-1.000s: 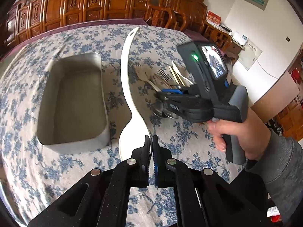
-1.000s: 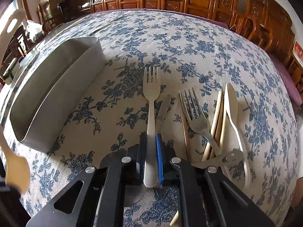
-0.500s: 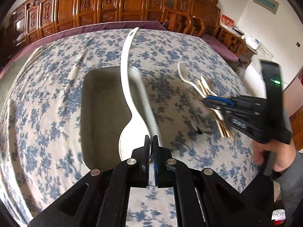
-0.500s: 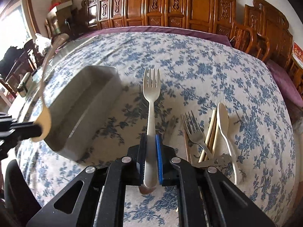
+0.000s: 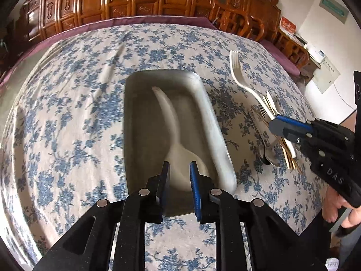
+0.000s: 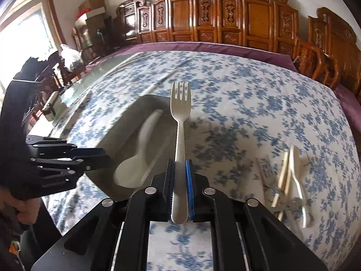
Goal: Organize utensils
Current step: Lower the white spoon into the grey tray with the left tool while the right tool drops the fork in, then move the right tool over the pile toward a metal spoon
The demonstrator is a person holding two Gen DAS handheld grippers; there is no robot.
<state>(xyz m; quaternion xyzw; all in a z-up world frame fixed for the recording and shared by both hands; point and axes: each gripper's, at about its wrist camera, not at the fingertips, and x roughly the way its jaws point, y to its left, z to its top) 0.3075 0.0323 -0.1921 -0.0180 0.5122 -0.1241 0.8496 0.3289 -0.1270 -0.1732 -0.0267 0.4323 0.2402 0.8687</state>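
White spoon lies inside tray; left tool parted, right tool clamps fork.

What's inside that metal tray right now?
One white spoon lies in the metal tray. The left gripper, open, covers the tray's near end, so that part stays unseen.

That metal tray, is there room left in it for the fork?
Yes. The tray holds only the spoon, which runs down its middle toward the near right; the strip along its left wall is bare. The crowded spot is the utensil pile on the cloth right of the tray.
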